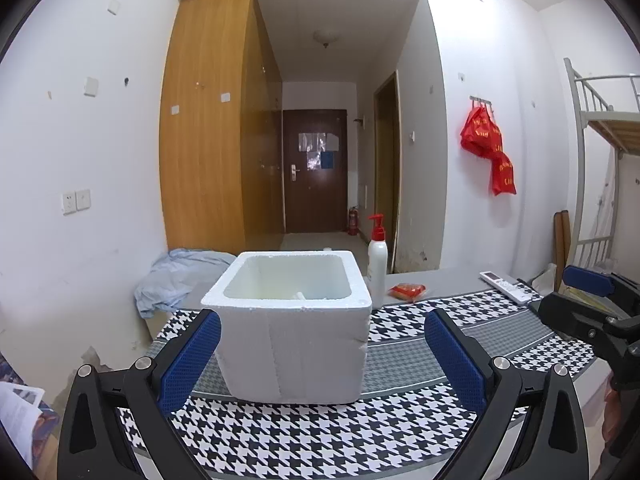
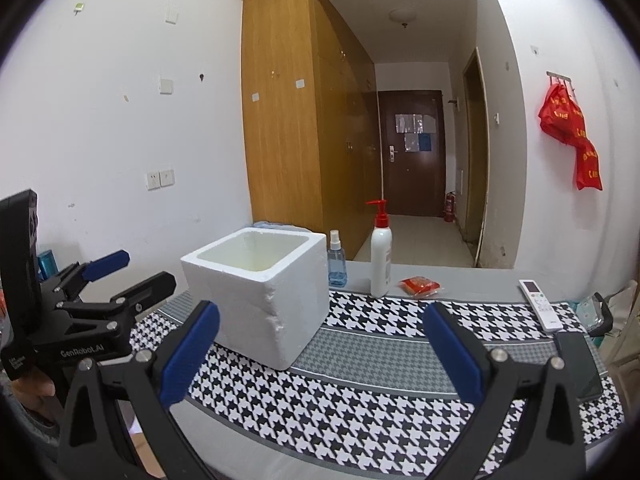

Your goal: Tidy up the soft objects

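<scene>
Since nothing is in either tool yet, here's how we read the setup before the first grab:

Left gripper point(image 1: 322, 354): jaws spread wide, holding nothing, hovering low over the houndstooth cloth point(image 1: 320, 436) and lined up straight at the white foam box point(image 1: 290, 320).

Right gripper point(image 2: 320, 356): also wide apart and empty, sitting to the right of the box with bare cloth between its fingers.

Foam box: upright on the cloth, open top, walls look crumbly at the corners. We'd judge it's the bin for the soft stuff, so we don't squeeze it.

Soft things: the crumpled light-blue cloth point(image 1: 176, 280) lies behind the box on the left, off the table edge as far as we can tell. A small red packet point(image 2: 420, 286) sits just beside the pump bottle point(image 2: 380, 256).

Not ours: the blue spray bottle point(image 2: 337, 262), the remote point(image 2: 540, 306) and the dark phone point(image 2: 576, 364) look hard, so we leave them.

How we'd do it: left side takes the blue cloth, since it's nearer. Pinch a thick fold, not a loose edge, lift clear of the rim, then drop it in.

Watch out: reaching past the box could nudge it or tip the pump bottle.
</scene>
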Demonstrator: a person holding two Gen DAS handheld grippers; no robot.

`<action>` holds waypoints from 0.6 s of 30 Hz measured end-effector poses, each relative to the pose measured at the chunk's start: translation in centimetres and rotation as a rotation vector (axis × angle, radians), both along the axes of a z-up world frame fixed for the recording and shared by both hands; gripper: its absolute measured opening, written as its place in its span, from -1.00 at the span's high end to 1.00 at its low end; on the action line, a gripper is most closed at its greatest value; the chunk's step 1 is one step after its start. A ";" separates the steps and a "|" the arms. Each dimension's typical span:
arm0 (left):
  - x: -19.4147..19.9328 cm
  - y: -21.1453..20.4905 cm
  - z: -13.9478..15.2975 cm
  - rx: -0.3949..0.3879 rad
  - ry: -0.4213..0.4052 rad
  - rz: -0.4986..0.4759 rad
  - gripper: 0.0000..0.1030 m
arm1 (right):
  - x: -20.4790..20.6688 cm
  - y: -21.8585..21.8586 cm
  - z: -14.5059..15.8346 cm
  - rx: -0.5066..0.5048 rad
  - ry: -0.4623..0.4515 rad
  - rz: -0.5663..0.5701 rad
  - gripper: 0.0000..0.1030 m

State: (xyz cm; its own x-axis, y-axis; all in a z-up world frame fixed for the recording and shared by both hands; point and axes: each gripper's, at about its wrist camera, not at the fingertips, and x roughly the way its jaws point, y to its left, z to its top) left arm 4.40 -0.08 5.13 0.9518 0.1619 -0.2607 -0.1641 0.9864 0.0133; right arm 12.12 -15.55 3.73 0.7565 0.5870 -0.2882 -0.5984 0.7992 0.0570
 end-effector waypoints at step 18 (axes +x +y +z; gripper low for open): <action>-4.3 -0.8 -1.4 -0.008 -0.057 -0.007 -0.98 | -3.7 -0.2 -1.5 0.020 -0.041 -0.002 -0.99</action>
